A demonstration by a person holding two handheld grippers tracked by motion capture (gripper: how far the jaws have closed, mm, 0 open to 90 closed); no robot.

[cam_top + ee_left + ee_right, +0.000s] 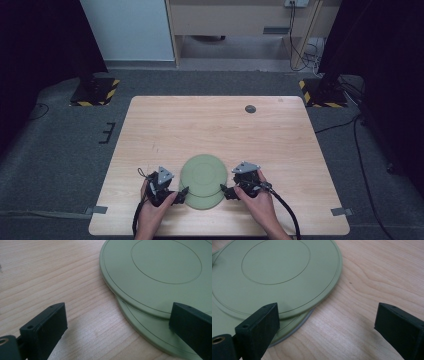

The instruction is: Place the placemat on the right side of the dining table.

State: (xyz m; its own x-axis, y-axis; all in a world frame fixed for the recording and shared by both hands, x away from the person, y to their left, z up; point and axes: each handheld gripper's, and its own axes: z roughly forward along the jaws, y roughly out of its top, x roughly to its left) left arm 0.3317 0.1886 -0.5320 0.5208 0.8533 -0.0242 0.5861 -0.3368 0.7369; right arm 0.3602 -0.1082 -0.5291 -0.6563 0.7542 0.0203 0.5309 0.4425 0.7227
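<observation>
Two green plates, the upper plate (203,172) offset atop the lower plate (205,201), lay stacked near the tabletop's (215,125) near edge. Both the left gripper (183,191) and the right gripper (224,191) flanked them, fingers spread wide, holding nothing; any separating or lifting seemingly remained undone.

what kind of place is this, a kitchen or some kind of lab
Probably a lab or recording room, not a kitchen: a bare wooden table on grey carpet, hazard-striped stand bases at its far corners, and loose cables on the floor.
</observation>
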